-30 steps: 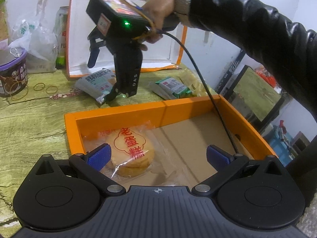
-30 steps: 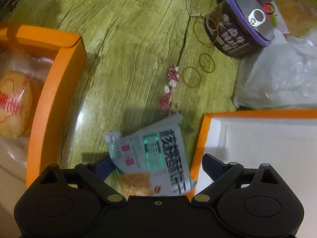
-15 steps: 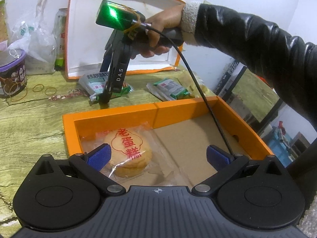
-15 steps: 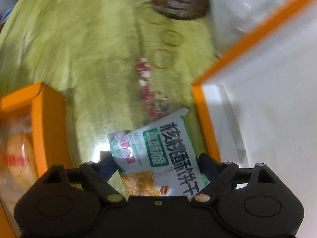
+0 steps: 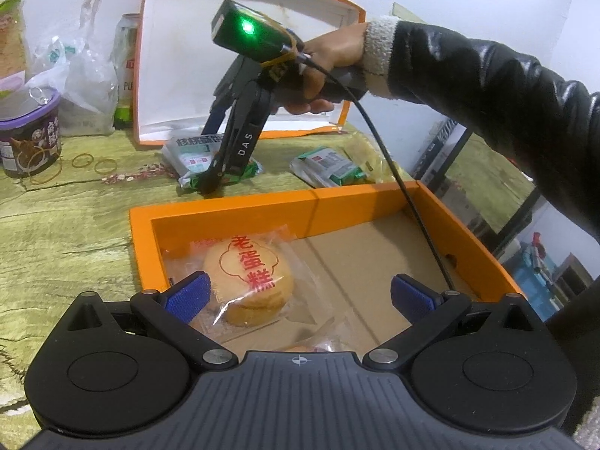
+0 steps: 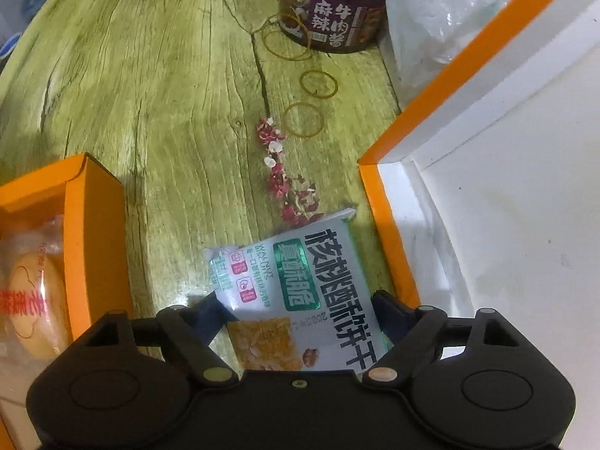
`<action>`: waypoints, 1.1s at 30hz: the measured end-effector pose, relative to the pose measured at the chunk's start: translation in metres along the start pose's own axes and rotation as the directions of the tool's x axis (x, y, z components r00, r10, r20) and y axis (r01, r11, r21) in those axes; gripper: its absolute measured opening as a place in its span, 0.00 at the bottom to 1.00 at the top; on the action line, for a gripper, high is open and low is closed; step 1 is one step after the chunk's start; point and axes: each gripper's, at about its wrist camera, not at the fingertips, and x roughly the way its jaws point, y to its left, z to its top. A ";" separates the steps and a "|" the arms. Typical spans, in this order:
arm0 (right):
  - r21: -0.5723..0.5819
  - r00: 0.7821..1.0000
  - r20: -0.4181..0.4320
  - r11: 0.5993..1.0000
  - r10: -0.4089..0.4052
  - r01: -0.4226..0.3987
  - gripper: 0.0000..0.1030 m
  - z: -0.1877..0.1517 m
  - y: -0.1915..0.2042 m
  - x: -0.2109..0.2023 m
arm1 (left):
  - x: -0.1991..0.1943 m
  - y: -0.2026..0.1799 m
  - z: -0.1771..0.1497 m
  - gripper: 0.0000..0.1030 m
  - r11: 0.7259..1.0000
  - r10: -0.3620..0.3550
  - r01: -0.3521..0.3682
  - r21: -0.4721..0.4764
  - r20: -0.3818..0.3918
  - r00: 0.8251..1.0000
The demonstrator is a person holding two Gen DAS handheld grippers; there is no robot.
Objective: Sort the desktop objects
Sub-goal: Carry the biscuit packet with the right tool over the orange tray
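While the right gripper [image 6: 300, 317] is straddling the biscuit packet [image 6: 296, 288], its jaws have just been narrowing, pads not yet visibly pressing. Grasping step; next calls for full closure, then lifting toward the orange box [image 5: 262, 210]. The left gripper [image 5: 300, 292] is hanging wide, empty.

White-green biscuit pkt [image 6: 300, 292] flat on table; wrapped cake [image 5: 247, 281] in orange box [image 5: 232, 213].

Glossy plastic biscuit packet [image 6: 300, 292]
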 end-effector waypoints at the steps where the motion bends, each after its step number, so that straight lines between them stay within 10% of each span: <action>1: 0.007 1.000 0.007 1.000 -0.010 0.010 0.73 -0.001 0.001 -0.002 | 0.000 0.000 0.000 1.00 1.000 0.004 -0.004 -0.001 -0.001 1.000; 14: 0.105 0.975 0.191 0.990 -0.112 0.093 0.69 -0.029 0.009 -0.054 | 0.001 -0.009 -0.008 1.00 0.999 0.044 -0.044 0.021 0.002 0.999; 33: 0.033 0.975 0.191 0.993 -0.115 0.110 0.69 -0.111 0.133 -0.104 | 0.013 -0.039 -0.018 1.00 0.997 0.024 -0.021 0.073 -0.035 0.999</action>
